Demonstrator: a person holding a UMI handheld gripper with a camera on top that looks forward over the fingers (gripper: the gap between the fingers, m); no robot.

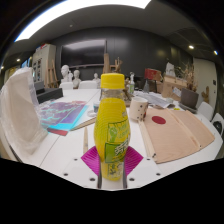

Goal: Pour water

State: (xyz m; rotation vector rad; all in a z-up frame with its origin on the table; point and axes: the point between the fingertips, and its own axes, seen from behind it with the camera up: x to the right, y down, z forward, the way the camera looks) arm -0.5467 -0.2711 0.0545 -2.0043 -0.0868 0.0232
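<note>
A yellow drink bottle with an orange cap and a yellow-green label stands upright between my fingers, held above the white table. My gripper is shut on the bottle's lower part, the magenta pads pressing on both its sides. A paper cup stands on the table beyond the bottle, a little to its right.
A coloured book or magazine lies to the left of the bottle. Flat brown cardboard with a small red lid lies to the right. A white rounded object stands at the far left. Chairs and clutter fill the room behind.
</note>
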